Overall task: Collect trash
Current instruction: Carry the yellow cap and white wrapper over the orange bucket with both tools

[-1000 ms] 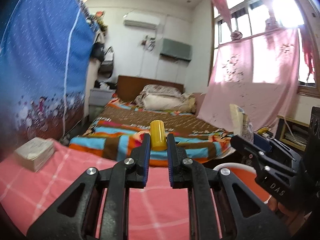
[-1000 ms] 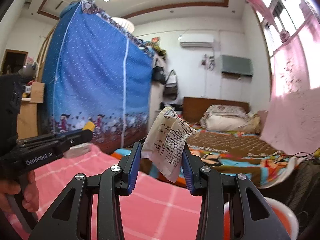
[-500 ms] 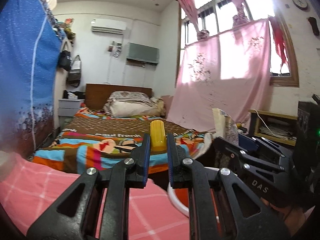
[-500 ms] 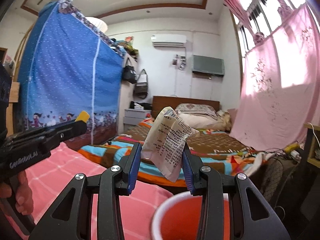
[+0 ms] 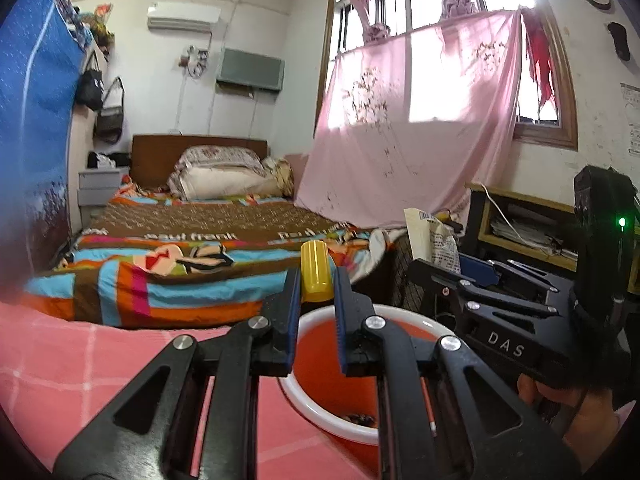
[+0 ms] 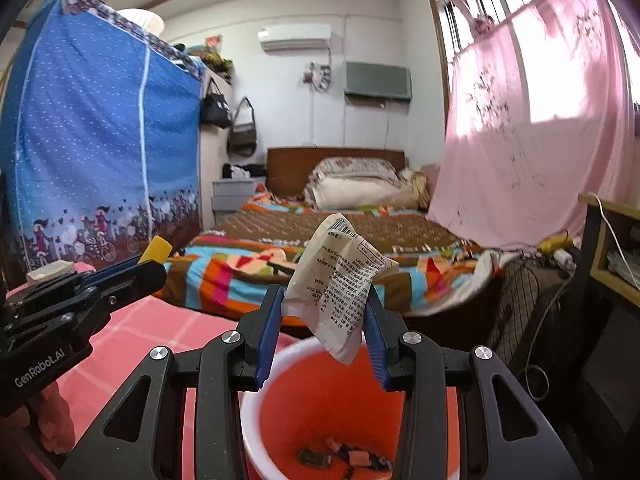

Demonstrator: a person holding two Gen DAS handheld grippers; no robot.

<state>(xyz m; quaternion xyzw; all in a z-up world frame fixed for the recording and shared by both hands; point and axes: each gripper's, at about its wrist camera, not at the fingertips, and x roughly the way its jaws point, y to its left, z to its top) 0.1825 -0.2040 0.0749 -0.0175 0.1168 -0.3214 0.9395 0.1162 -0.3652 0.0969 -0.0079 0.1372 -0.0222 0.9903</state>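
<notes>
Above bucket (image 6: pixel 256 412) (scraps inside indistinct): left tongs (image 5: pixel 316 292) grip yellow cylinder (image 5: pixel 316 272), right tongs (image 6: pixel 324 312) wrapper (image 6: pixel 340 284).

Yellow plastic cylinder (image 5: pixel 316 266), cream printed paper packet (image 6: pixel 340 284), red bucket with white rim (image 6: pixel 250 408), pink checked cloth (image 5: pixel 72 364), blue dotted wardrobe cover (image 6: pixel 100 120).
</notes>
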